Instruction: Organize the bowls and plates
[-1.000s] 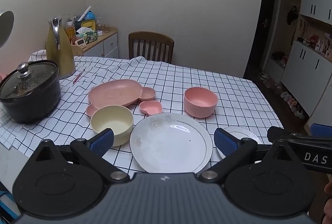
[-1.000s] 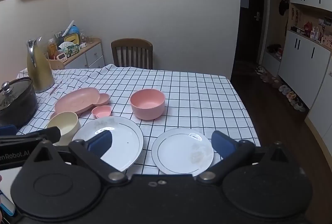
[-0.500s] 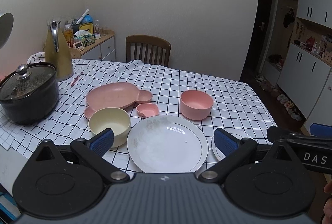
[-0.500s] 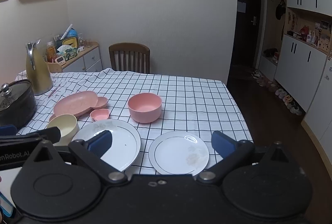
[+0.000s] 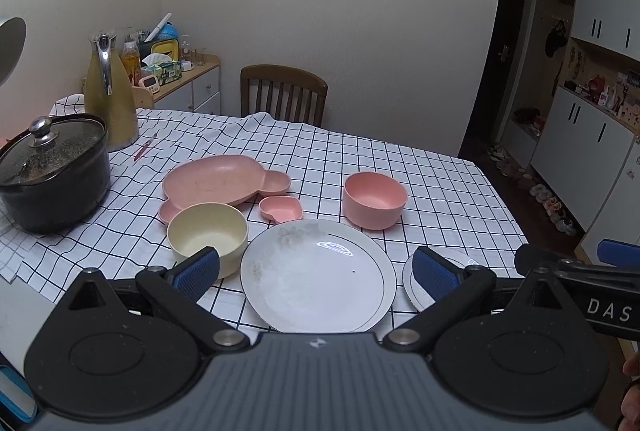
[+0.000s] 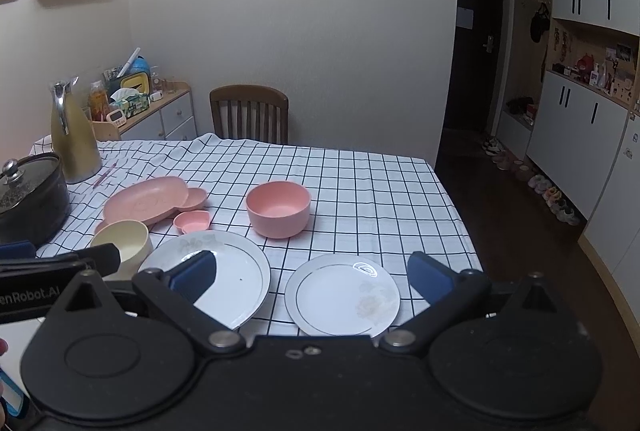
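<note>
On the checked tablecloth a large white plate lies at the near edge, with a small white plate to its right. A cream bowl sits left of the large plate. Behind them are a pink bowl, a small pink heart dish and a pink bear-shaped plate. My left gripper is open and empty above the large plate's near side. My right gripper is open and empty above the near table edge, over the small plate.
A black lidded pot and a gold jug stand at the table's left. A wooden chair is at the far side. A cabinet with clutter stands by the wall. White cupboards and shoes line the right.
Both grippers have drawn back and risen slightly, so the table looks a little farther off. Both stay open. Nothing on the table has moved.
</note>
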### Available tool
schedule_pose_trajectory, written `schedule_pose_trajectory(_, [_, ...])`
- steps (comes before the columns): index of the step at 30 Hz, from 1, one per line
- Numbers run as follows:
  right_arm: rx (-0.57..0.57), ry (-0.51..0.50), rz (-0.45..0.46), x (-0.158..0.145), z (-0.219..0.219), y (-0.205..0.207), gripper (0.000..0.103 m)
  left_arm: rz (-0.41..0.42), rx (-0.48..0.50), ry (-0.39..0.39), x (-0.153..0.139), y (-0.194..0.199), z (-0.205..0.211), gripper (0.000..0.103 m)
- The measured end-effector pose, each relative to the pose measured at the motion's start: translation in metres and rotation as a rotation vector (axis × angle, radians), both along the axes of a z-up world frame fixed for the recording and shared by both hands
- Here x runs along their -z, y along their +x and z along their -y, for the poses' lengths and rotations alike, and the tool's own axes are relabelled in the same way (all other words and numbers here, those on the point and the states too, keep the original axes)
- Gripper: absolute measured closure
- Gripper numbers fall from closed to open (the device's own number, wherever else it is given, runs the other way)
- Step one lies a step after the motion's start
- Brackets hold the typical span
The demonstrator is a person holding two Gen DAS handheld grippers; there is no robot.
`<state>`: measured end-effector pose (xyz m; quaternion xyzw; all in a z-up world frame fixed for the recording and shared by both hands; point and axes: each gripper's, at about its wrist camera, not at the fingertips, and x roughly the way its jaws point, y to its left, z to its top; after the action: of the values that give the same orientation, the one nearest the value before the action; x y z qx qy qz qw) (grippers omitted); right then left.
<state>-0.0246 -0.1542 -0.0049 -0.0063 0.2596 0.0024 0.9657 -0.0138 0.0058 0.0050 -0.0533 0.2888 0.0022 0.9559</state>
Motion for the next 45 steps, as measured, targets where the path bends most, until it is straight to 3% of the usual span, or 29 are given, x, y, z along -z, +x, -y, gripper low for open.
schedule_pose_trajectory(29, [0.016, -0.040, 0.008, -0.008, -0.024, 0.002, 0.001, 0.016, 0.015, -0.019, 0.000, 0.004, -0.018, 0.000])
schedule_pose_trajectory(45, [-0.018, -0.040, -0.014, -0.001, -0.029, 0.014, 0.002, -0.029, -0.009, -0.043, 0.012, 0.016, -0.024, 0.000])
